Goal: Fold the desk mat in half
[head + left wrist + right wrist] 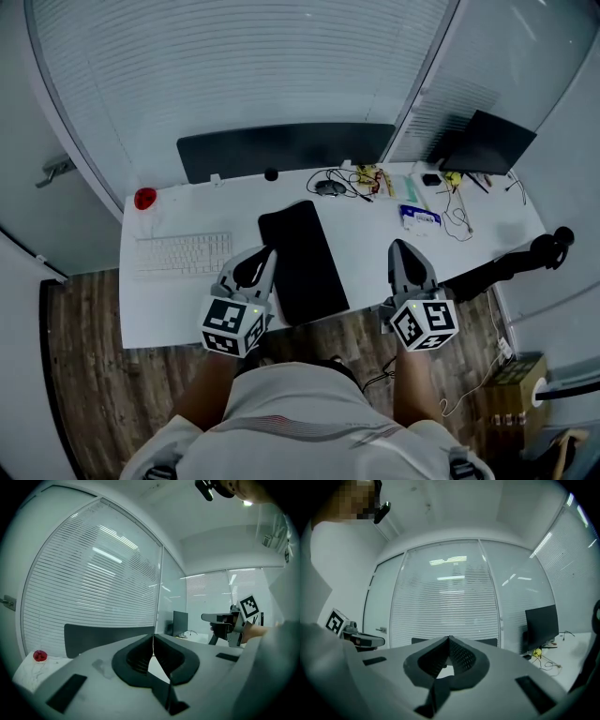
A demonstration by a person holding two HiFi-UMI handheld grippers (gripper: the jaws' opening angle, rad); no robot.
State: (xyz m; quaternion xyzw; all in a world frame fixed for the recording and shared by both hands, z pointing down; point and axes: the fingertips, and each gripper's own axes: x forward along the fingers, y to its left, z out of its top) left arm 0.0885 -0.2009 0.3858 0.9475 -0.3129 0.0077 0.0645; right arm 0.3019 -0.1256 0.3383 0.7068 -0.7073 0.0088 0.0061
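In the head view a black desk mat (302, 262) lies flat on the white desk (375, 244), running from mid-desk to the front edge. My left gripper (269, 251) hovers over the mat's left side near the front edge, apart from it. The right gripper (400, 246) hangs to the right of the mat, above bare desk. Both point level at the blinds. In the left gripper view the left gripper (152, 637) is shut with nothing in it. In the right gripper view the right gripper (449, 638) is likewise shut and empty. Neither gripper view shows the mat.
A white keyboard (183, 253) lies left of the mat, with a red object (145, 198) at the far left corner. A mouse (328, 187), cables (361, 180) and a dark screen (483, 142) sit at the back right. A black chair arm (511, 262) juts in at the right.
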